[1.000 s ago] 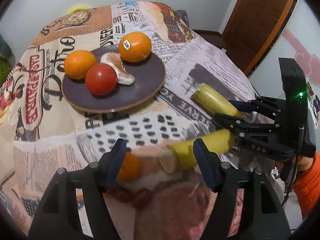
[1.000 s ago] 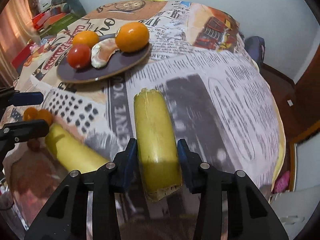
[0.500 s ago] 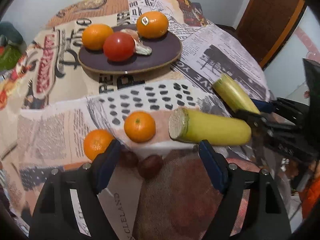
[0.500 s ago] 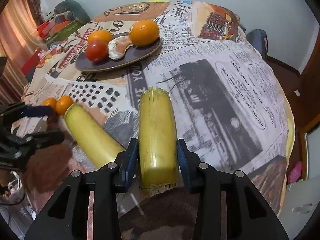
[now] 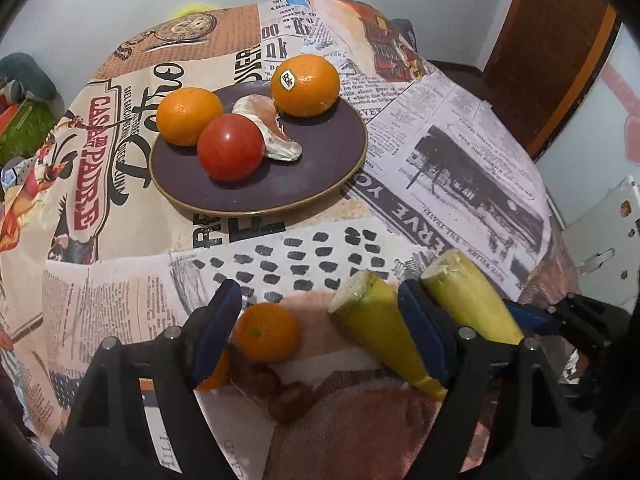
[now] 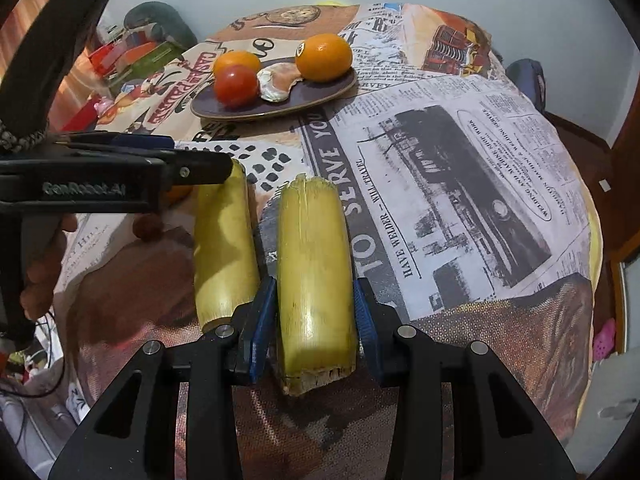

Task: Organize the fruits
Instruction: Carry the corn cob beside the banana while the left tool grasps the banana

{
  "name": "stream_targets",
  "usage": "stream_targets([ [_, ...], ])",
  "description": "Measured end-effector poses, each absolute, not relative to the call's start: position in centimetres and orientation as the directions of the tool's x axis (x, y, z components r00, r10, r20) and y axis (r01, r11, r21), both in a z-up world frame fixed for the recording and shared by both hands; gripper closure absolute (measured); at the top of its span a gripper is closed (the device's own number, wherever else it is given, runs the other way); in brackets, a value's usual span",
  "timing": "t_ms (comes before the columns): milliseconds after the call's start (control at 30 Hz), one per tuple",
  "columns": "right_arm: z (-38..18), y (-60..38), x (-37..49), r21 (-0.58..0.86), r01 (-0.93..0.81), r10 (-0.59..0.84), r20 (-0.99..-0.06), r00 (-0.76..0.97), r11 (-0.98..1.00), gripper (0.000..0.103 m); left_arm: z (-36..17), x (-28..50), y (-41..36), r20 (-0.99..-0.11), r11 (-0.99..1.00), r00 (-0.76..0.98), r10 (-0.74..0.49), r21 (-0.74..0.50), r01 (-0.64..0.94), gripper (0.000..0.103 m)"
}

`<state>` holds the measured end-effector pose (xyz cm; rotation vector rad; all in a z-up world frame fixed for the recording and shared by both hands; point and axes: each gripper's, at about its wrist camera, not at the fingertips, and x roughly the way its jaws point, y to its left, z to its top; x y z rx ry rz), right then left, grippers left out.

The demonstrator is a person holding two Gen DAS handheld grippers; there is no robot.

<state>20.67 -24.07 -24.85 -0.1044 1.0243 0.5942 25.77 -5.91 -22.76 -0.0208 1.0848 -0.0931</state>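
Note:
My left gripper [image 5: 318, 330] stands open low over the table's near edge. Between its fingers sit a small orange [image 5: 266, 332] and one yellow cut stalk piece [image 5: 376, 328], which lies on the cloth against the right-hand finger. In the right wrist view that piece [image 6: 224, 248] lies flat under the left gripper [image 6: 192, 156]. My right gripper [image 6: 314, 320] is shut on a second yellow stalk piece [image 6: 314, 272], held parallel and close beside the first. The held piece [image 5: 468, 300] also shows in the left wrist view, with the right gripper [image 5: 560, 320] behind it.
A dark plate [image 5: 320, 196] further back carries two oranges [image 5: 306, 84], a red round fruit [image 5: 230, 148] and a pale peeled piece [image 5: 268, 128]. Another small orange [image 5: 216, 376] and dark brown fruits [image 5: 288, 392] lie near the left finger. The table drops away on the right.
The left gripper let go of its stalk piece, drew back, then came forward again around that piece and a small orange. The right gripper brought its piece alongside the one on the table.

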Motion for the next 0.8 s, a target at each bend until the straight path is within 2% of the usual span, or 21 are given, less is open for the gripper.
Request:
stream_targets([
  [400, -24.6, -25.7, 21.3, 0.123, -0.420, 0.325, -0.831, 0.452, 0.899, 0.067, -22.9, 23.8, -8.8, -0.888, 0.984, 0.425, -0.179, -0.151, 0.097, 0.023],
  [633, -24.5, -26.7, 21.0, 0.142, -0.413, 0.332, -0.837, 0.435, 0.900, 0.067, -24.5, 23.4, -10.9, -0.897, 0.977, 0.391, -0.207, -0.167, 0.134, 0.025],
  [800, -24.4, -27.0, 20.9, 0.133, -0.422, 0.325, -0.845, 0.424, 0.897, 0.067, -25.5, 24.4, -11.4, -0.895, 0.965, 0.364, -0.257, -0.220, 0.140, 0.033],
])
